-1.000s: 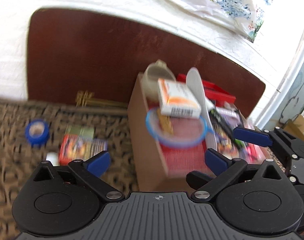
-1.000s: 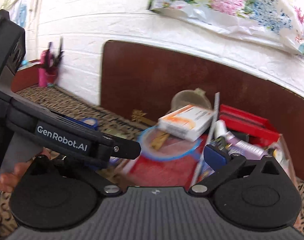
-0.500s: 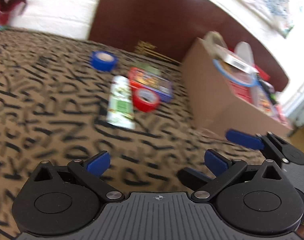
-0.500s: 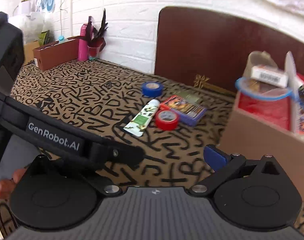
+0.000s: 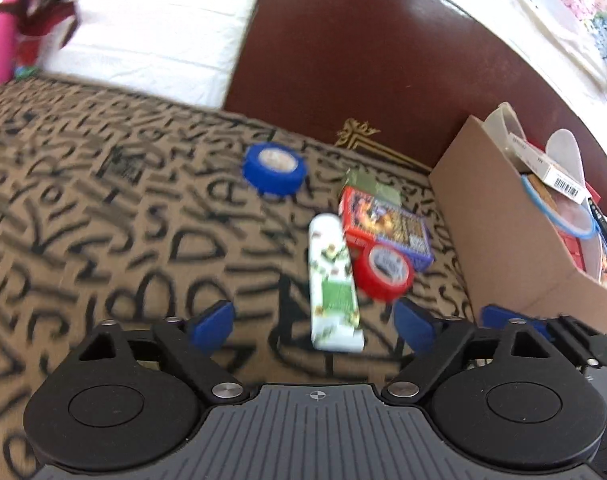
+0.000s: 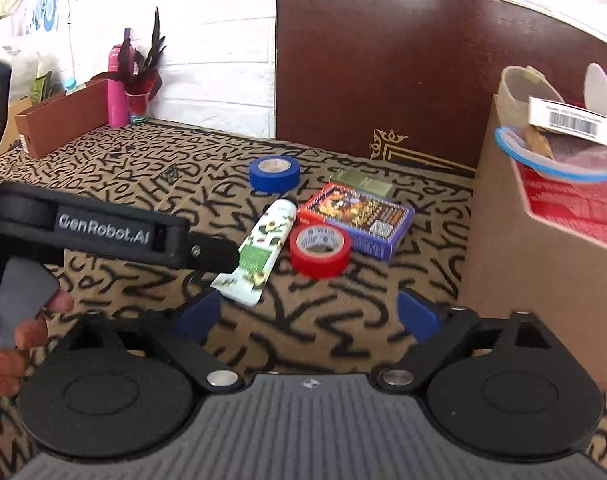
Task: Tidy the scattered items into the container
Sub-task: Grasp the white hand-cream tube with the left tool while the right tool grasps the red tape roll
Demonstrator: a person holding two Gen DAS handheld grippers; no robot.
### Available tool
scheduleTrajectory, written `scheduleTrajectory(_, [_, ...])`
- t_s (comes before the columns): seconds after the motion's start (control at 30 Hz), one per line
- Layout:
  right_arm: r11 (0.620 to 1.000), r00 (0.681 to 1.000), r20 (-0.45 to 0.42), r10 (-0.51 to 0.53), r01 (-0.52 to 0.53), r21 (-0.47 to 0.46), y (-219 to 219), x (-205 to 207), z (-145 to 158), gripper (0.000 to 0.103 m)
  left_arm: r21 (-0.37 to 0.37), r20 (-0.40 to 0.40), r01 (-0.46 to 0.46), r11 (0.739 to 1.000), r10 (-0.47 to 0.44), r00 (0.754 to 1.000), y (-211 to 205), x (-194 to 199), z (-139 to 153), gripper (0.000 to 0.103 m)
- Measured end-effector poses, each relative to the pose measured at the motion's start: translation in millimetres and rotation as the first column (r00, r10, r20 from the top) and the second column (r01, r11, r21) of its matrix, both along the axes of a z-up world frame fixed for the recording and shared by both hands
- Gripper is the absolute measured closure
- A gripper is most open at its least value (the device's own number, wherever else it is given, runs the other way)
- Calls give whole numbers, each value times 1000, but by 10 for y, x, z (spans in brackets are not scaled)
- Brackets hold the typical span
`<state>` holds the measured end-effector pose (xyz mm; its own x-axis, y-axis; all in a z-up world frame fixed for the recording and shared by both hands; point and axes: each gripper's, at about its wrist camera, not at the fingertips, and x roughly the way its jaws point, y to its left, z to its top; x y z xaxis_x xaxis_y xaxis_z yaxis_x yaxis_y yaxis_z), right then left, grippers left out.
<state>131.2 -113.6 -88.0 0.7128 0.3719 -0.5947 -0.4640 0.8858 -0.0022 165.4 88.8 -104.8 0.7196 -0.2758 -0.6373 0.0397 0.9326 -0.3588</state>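
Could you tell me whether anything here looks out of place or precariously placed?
Yes: the cardboard box is overfilled. A barcoded carton sits tilted on a blue-rimmed tub, above the box's rim. The tube, red tape, blue tape and card pack lie loose on the cloth.

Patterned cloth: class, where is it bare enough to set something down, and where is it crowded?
Bare: the wide stretch of patterned cloth left of the blue tape. Crowded: the white tube, red tape and card box cluster close beside the full cardboard box.
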Motion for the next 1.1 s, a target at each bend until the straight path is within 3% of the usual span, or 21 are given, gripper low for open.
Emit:
scheduleTrajectory(0.1, [1000, 1000, -25, -8, 8, 10, 63, 146, -51, 25, 12, -8, 35, 999, -35, 999, -21, 205, 4, 24])
scheduleTrajectory(0.2, [999, 999, -22, -44, 44, 13, 97, 255, -83, 35, 1, -24, 67, 998, -67, 997, -46, 388, -39, 38])
scheduleTrajectory(0.27, [996, 996, -28, -84, 85, 34, 79, 310, -91, 42, -10, -43, 62, 998, -63, 997, -31, 496, -88, 59])
scheduleTrajectory(0.3, [993, 994, -27, -106, 107, 45, 64, 329, -94, 48, -12, -46, 56, 998, -57, 997, -22, 530, -113, 65])
scheduleTrajectory(0.33, [990, 992, -22, -127, 128, 52, 53, 344, -95, 54, -20, -39, 53, 998, -53, 998, -8, 555, -129, 66])
scheduleTrajectory(0.4, [986, 988, -19, -155, 156, 65, 39, 389, -99, 55, -21, -29, 49, 999, -49, 998, 2, 601, -141, 67])
scheduleTrajectory(0.53, [982, 985, -29, -171, 173, 77, 47, 511, -104, 57, 11, -4, 90, 996, -90, 996, -82, 652, -153, 47])
scheduleTrajectory(0.6, [983, 984, -45, -172, 175, 60, 75, 573, -123, 63, 32, 11, 103, 994, -104, 995, -130, 654, -160, 47])
scheduleTrajectory(0.67, [983, 982, -79, -169, 174, 63, 81, 628, -157, 68, 27, 12, 112, 993, -113, 994, -141, 675, -178, 51])
scheduleTrajectory(0.7, [982, 980, -101, -169, 176, 66, 81, 657, -180, 75, 28, 13, 117, 993, -117, 993, -145, 686, -187, 56])
scheduleTrajectory(0.77, [981, 978, -108, -178, 184, 54, 88, 660, -208, 85, 40, 8, 121, 992, -122, 993, -158, 685, -190, 73])
scheduleTrajectory(0.97, [991, 983, -141, -119, 127, 50, 17, 496, -140, 91, 54, -37, 186, 981, -184, 982, -239, 534, -147, 76])
scheduleTrajectory(1.1, [996, 983, -165, -80, 85, 26, -121, 196, -107, 91, 95, -83, 310, 946, -303, 949, -362, 243, -114, 76])
